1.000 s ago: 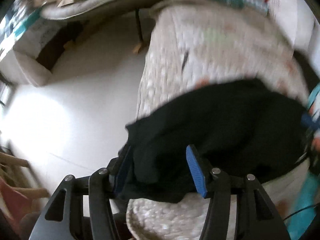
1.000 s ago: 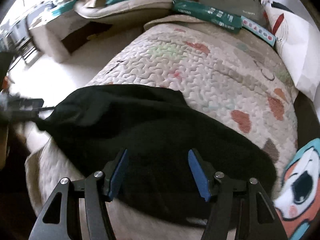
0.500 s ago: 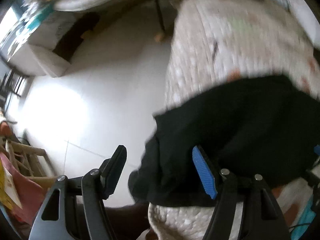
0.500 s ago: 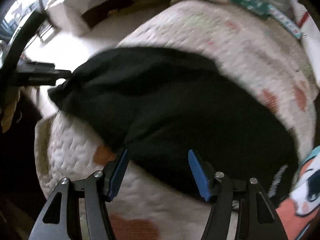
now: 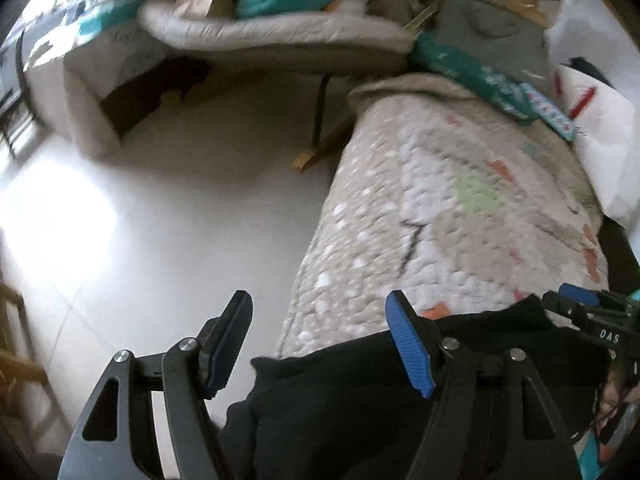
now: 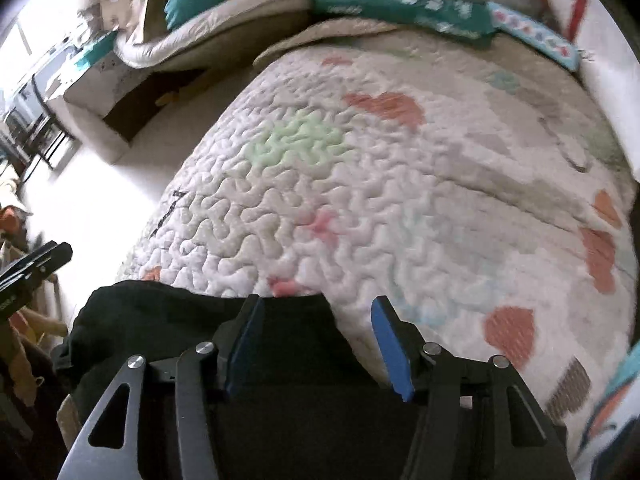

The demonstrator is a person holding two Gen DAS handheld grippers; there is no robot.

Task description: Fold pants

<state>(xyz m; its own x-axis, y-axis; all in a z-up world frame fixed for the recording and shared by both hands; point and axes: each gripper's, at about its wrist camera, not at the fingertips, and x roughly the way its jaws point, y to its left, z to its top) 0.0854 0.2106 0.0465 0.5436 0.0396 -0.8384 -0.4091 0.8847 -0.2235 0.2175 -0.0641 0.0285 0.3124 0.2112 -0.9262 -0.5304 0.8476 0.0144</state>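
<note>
The black pants point(image 5: 360, 396) lie bunched on the near end of a quilted patterned cover point(image 5: 460, 216); they also show in the right wrist view point(image 6: 280, 380). My left gripper point(image 5: 320, 344) is open and empty, above the pants' left edge. My right gripper point(image 6: 318, 344) is open and empty, just above the pants' far edge. The right gripper shows at the right edge of the left wrist view point(image 5: 588, 316). Part of the left gripper shows at the left edge of the right wrist view point(image 6: 32, 268).
White floor point(image 5: 160, 220) lies left of the quilt point(image 6: 400, 168). A beige cushion point(image 5: 260, 36), teal packages point(image 6: 400, 4) and a white pillow point(image 5: 600, 140) crowd the far end. Wooden furniture point(image 5: 16, 340) stands at the far left.
Both grippers have pulled back toward me and tilted up. The pants now sit low in both views and more quilt shows. Both stay open and empty.
</note>
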